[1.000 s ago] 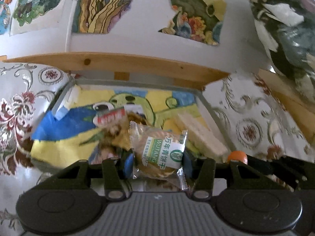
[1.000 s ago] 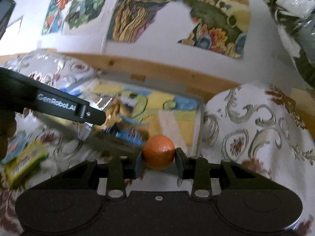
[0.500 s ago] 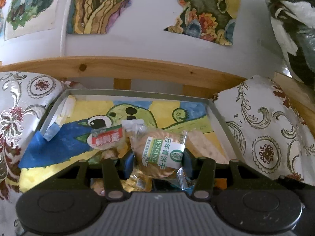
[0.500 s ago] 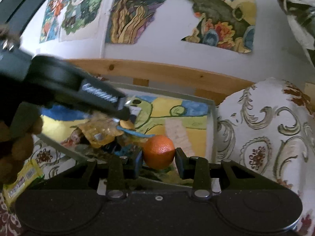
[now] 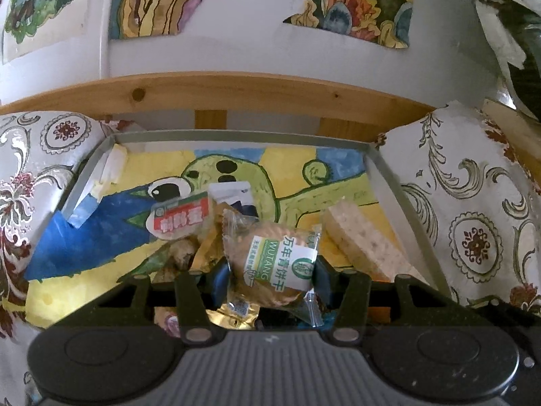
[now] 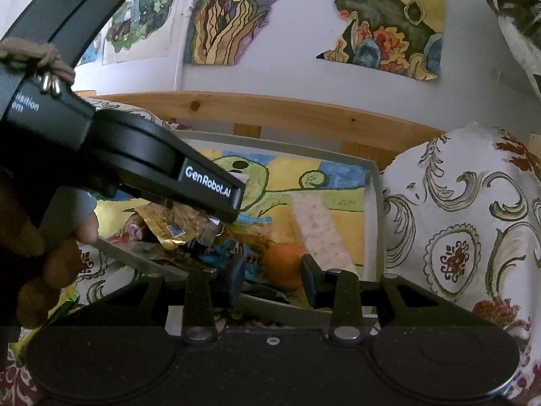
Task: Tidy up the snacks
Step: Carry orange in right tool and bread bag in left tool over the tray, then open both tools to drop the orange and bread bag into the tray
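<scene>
A grey tray (image 5: pixel 236 133) with a cartoon picture on its floor lies ahead in both views. My left gripper (image 5: pixel 270 280) is shut on a clear-wrapped round biscuit (image 5: pixel 274 260) with a green and white label, held over the tray's near part. My right gripper (image 6: pixel 272 279) stands open at the tray's near edge. A small orange (image 6: pixel 284 265) lies in the tray just beyond its fingers, close to the right finger and apart from the left one. The left gripper's black body (image 6: pixel 145 165) crosses the right wrist view from the left.
In the tray lie a red-labelled packet (image 5: pixel 181 218), a gold wrapper (image 5: pixel 236 314), a pale cracker block (image 5: pixel 358 237) and blue wrappers (image 6: pixel 223 257). A person's hand (image 6: pixel 50 253) grips the left tool. A yellow-green packet (image 6: pixel 64 308) lies outside the tray. A wooden rail (image 5: pixel 270 91) and patterned cloth (image 5: pixel 473 203) surround it.
Both grippers moved forward over the tray. The orange has left the right gripper's fingers and now rests in the tray. The left gripper still holds the biscuit.
</scene>
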The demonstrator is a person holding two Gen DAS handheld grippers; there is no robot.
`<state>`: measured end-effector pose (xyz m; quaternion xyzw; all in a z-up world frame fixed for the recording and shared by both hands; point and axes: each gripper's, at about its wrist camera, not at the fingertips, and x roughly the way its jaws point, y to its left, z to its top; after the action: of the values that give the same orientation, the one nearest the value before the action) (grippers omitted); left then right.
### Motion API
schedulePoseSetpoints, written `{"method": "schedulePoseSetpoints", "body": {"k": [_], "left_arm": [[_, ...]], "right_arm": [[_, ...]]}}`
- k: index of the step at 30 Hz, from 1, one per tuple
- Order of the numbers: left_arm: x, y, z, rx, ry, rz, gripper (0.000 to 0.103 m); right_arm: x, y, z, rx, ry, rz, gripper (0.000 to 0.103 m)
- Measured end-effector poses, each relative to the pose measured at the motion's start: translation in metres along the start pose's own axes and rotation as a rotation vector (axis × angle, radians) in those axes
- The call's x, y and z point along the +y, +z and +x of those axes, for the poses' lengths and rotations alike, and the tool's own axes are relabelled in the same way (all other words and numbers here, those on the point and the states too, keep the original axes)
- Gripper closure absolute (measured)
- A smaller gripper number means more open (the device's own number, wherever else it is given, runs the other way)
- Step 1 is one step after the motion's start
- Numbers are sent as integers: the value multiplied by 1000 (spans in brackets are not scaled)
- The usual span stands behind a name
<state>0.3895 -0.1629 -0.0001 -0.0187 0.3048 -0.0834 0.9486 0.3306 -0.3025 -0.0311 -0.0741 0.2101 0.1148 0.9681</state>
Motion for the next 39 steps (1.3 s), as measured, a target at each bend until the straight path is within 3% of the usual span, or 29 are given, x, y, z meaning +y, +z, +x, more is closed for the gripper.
{"method": "schedulePoseSetpoints", "body": {"k": [7, 12, 16, 19, 21, 25, 30, 39], "left_arm": [[0, -1, 1, 18, -13, -17, 38], [3, 0, -1, 10, -19, -40, 21], [6, 0, -5, -7, -20, -67, 18], [9, 0, -11, -38, -7, -97, 11], [12, 0, -17, -67, 11, -112, 7], [20, 0, -30, -123, 49, -139, 3], [32, 0, -48, -181, 93, -169, 1], [49, -7, -81, -223, 161, -173, 1]], "right_arm": [[-2, 1, 1, 3, -2, 14, 60], [-3, 0, 1, 1, -5, 19, 50], [-5, 0, 0, -4, -11, 30, 44], [-7, 1, -2, -8, -18, 38, 37], [-9, 3, -3, -10, -19, 53, 26], [-10, 7, -7, -20, -23, 54, 24], [-10, 15, -14, -48, -27, 52, 15], [-1, 32, -42, -121, -69, 19, 1]]}}
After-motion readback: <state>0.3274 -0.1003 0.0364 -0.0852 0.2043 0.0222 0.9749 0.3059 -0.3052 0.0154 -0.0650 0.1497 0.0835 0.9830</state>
